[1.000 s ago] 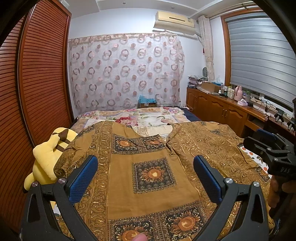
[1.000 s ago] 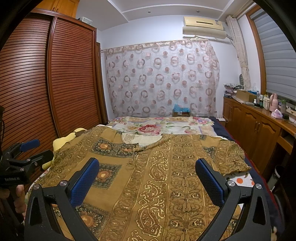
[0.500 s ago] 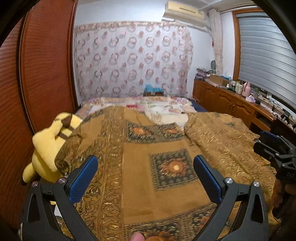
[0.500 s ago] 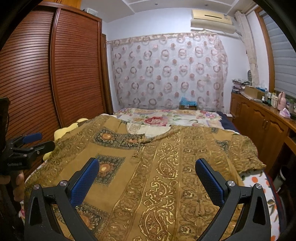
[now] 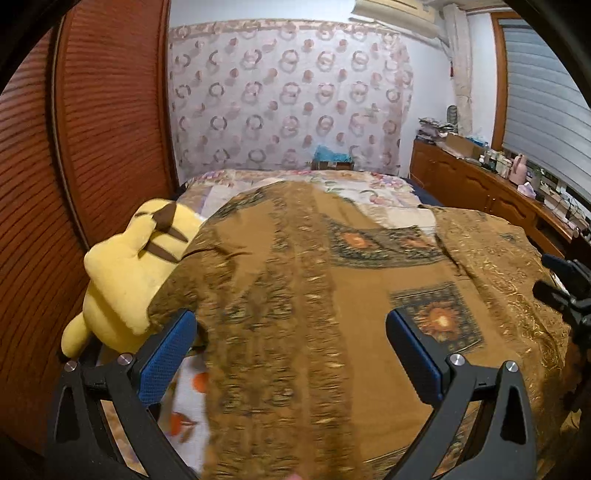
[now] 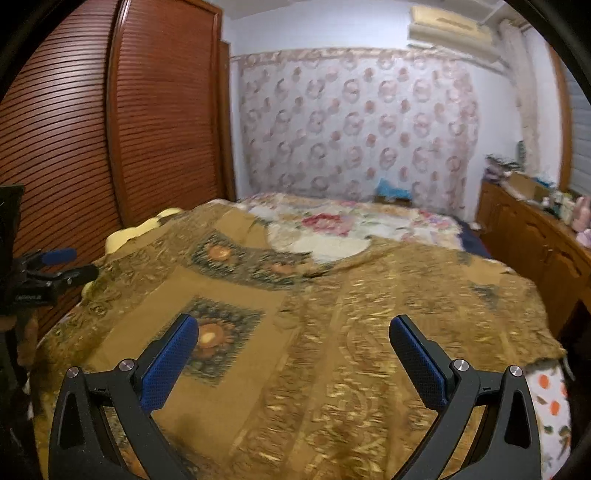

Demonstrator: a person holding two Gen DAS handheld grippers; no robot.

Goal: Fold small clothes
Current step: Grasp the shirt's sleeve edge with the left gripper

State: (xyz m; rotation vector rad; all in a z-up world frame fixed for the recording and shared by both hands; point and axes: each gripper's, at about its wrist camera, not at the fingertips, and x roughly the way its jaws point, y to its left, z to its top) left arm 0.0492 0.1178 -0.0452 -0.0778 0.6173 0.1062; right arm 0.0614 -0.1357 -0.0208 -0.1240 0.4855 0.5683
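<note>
1. Grippers: left gripper spread wide, blue pads empty, above the near left part of the garment; right gripper likewise spread and empty, above the near middle.
2. Task item: brown-gold patterned shirt lies spread flat across the bed, collar toward the far end, sleeves out to both sides. Both views motion-blurred.
3. Just beside the shirt's left sleeve: yellow plush toy, touching the sleeve edge, wedged between bed and louvred wooden wardrobe doors.
4. Under the shirt: white sheet with orange prints, showing at the near corners; floral bedding beyond the collar.
5. Farther out: ring-patterned curtain on the far wall, air conditioner above it, cluttered wooden sideboard along the right wall.
6. Writing: white lettering on the left gripper's body in the right wrist view, too blurred to read.
</note>
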